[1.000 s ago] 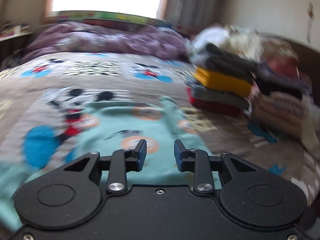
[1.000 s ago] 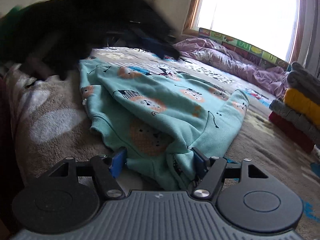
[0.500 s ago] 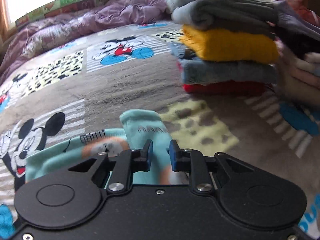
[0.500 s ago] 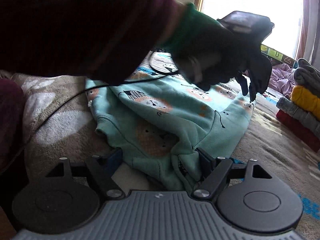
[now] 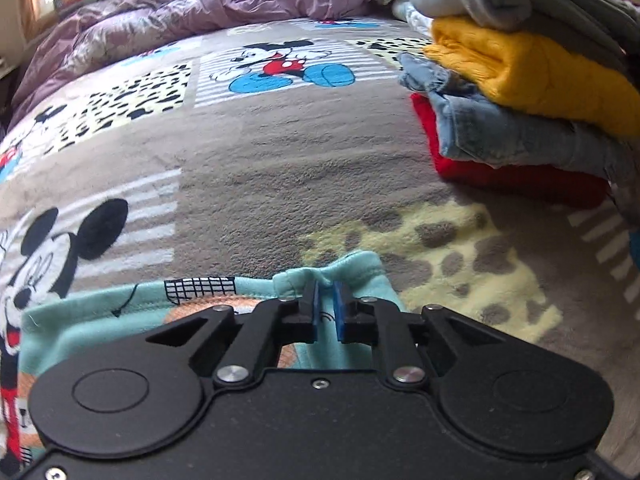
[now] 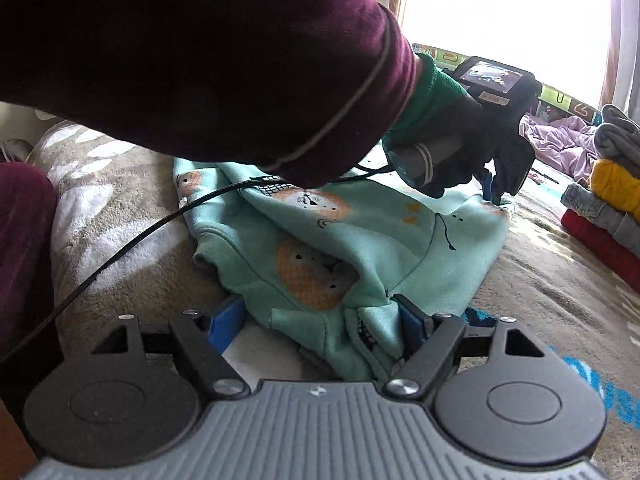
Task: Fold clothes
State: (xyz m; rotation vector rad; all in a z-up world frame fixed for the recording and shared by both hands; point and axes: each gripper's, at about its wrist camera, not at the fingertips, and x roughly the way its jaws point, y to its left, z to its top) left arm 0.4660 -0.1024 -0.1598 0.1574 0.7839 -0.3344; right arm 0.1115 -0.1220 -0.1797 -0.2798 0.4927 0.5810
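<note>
A teal printed sweatshirt (image 6: 352,240) lies crumpled on the bed blanket (image 6: 552,304). In the left wrist view my left gripper (image 5: 326,298) is pinched shut on the sweatshirt's sleeve cuff (image 5: 352,270). The same gripper shows in the right wrist view (image 6: 494,192), held by a gloved hand at the garment's far end. My right gripper (image 6: 320,316) is open, its blue pads on either side of the near hem fold, which lies between them.
A stack of folded clothes (image 5: 532,92), grey, yellow, denim and red, stands at the right and also shows in the right wrist view (image 6: 600,208). A purple quilt (image 5: 200,20) is bunched at the bed's far side. My maroon-sleeved arm (image 6: 200,60) and a black cable (image 6: 120,256) cross above the garment.
My left gripper moved forward and down to the sleeve cuff and closed on it. The right gripper stayed open at the near hem.
</note>
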